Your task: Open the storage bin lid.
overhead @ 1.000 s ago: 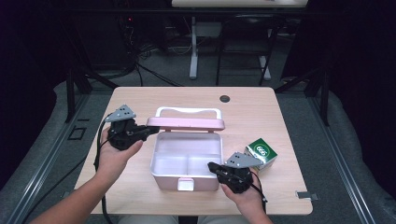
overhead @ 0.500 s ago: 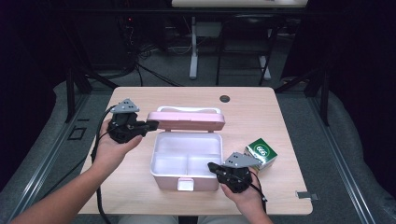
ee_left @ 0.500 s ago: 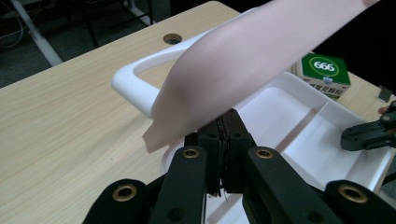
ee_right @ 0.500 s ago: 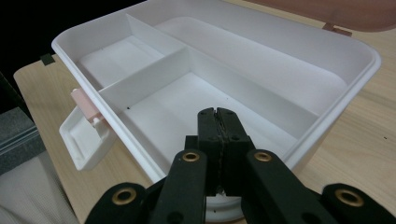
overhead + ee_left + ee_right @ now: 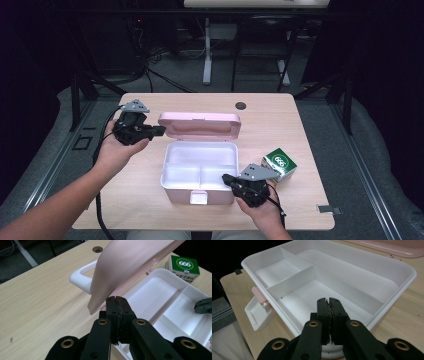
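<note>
Toward the table's (image 5: pixel 300 115) left edge, the left gripper (image 5: pixel 156 131) has its jaws pressed together, tips touching the left end of the raised pink lid (image 5: pixel 200 125). The white box (image 5: pixel 199 170) sits open at mid-table, near the front edge. At its front right corner the right gripper (image 5: pixel 229 179) rests, jaws closed on nothing. A green carton (image 5: pixel 280 162) lies just right of it.

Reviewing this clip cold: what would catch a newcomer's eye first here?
The open white box at the table's middle, its pink lid standing up behind it and its divided compartments empty. The left gripper, jaws shut, sits at the lid's left corner, while the right gripper, also shut, rests at the box's front right rim. A small green carton marked 666 sits on the table to the right of the box.
</note>
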`<state>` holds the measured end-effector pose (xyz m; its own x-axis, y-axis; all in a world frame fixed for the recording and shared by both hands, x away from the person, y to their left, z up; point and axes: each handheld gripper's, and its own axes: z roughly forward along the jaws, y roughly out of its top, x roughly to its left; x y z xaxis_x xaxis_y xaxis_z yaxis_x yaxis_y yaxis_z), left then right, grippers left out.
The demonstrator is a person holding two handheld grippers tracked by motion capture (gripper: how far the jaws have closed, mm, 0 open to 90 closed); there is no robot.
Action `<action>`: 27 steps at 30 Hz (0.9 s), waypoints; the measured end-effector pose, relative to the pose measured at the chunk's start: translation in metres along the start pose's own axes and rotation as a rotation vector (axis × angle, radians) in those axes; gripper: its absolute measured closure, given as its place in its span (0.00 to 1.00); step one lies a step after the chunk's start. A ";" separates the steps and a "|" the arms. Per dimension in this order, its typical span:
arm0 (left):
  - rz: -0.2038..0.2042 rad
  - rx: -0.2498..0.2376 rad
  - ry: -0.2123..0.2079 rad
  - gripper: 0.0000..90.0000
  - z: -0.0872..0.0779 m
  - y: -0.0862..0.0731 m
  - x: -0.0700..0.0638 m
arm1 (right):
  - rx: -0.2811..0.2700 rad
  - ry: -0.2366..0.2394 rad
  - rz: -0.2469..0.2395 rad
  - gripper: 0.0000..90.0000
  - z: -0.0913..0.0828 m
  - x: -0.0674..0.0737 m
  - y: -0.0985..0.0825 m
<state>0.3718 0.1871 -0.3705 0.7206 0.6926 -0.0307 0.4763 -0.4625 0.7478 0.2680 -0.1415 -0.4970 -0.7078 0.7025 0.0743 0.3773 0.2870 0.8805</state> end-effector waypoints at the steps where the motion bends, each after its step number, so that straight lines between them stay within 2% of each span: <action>1: 0.010 0.009 0.004 0.99 0.001 0.001 0.000 | -0.001 0.000 -0.001 0.97 0.000 0.000 0.000; 12: 0.052 0.082 0.030 0.99 0.007 0.015 0.001 | -0.005 0.006 0.005 0.97 0.000 -0.001 0.000; 20: 0.055 0.111 0.040 0.99 0.012 0.022 0.007 | -0.010 0.009 0.016 0.98 0.000 -0.002 -0.001; 27: 0.057 0.135 0.031 0.99 0.017 0.028 0.013 | -0.011 0.011 0.021 0.98 0.000 -0.002 -0.001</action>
<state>0.4031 0.1743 -0.3613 0.7335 0.6789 0.0320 0.4998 -0.5708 0.6515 0.2691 -0.1431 -0.4979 -0.7062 0.7012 0.0980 0.3856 0.2649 0.8838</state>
